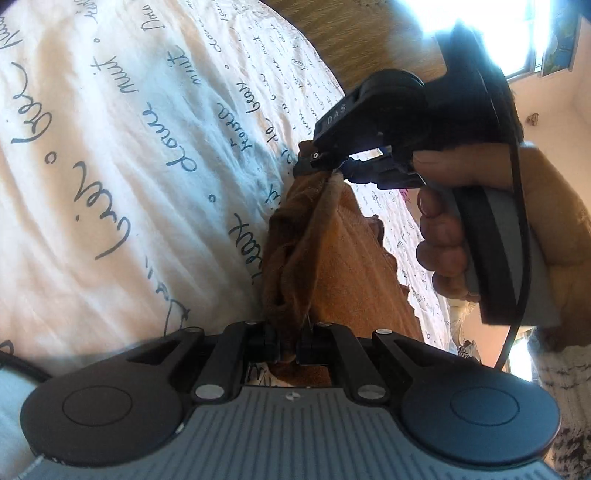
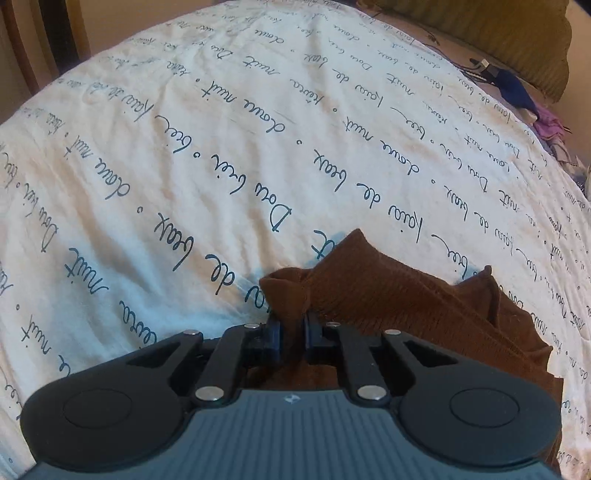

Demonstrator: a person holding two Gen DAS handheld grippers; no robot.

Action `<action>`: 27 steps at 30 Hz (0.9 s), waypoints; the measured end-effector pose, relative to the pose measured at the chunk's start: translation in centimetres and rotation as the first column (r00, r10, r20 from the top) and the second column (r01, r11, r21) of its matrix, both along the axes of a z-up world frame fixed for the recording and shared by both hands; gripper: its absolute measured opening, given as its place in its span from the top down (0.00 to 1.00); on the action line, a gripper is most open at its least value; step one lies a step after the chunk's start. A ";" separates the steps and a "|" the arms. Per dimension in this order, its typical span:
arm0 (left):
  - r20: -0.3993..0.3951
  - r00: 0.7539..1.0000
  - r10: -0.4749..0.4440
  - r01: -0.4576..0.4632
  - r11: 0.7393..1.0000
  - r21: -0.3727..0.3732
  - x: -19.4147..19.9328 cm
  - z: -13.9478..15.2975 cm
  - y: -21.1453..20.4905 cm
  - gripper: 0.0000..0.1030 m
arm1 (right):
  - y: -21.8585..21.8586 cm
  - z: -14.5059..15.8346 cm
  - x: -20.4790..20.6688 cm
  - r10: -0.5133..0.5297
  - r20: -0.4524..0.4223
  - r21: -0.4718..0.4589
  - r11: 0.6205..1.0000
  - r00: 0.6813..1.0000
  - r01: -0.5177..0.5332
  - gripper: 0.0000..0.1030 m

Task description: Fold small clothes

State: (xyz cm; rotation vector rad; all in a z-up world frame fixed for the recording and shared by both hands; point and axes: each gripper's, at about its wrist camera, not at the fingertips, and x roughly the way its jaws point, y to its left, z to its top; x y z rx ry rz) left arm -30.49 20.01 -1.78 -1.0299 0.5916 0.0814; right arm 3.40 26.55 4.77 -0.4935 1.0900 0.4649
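Note:
A small brown ribbed garment (image 1: 343, 258) hangs stretched between both grippers above a white bedspread (image 1: 110, 147) printed with dark script. My left gripper (image 1: 287, 341) is shut on one bunched edge of it. The right gripper (image 1: 325, 166), held by a hand (image 1: 480, 229), is shut on the opposite edge, up and to the right in the left wrist view. In the right wrist view the right gripper (image 2: 292, 328) pinches a bunched corner of the brown garment (image 2: 406, 295), whose rest drapes to the right over the bedspread (image 2: 221, 147).
A blue and purple pile of clothes (image 2: 532, 107) with a small plug lies at the bed's far right edge, beside an olive cushion (image 2: 498, 33). A wooden bed frame (image 2: 33, 44) shows at upper left. A bright window (image 1: 517, 33) and wall are behind the hand.

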 end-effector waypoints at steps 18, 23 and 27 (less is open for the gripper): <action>0.090 0.945 -0.315 0.255 0.880 0.400 4.1 8.4 -9.4 0.94 | -16.0 8.7 3.9 -0.099 -0.103 0.399 0.907 0.990 0.132 0.90; 0.071 0.909 -0.411 0.340 0.828 0.445 6.5 8.9 -13.7 0.94 | -22.0 9.0 4.6 -0.154 -0.100 0.443 0.878 0.983 0.182 0.90; 0.043 0.871 -0.489 0.409 0.771 0.488 8.2 8.9 -17.4 0.94 | -27.3 8.6 4.9 -0.212 -0.110 0.477 0.846 0.971 0.239 0.90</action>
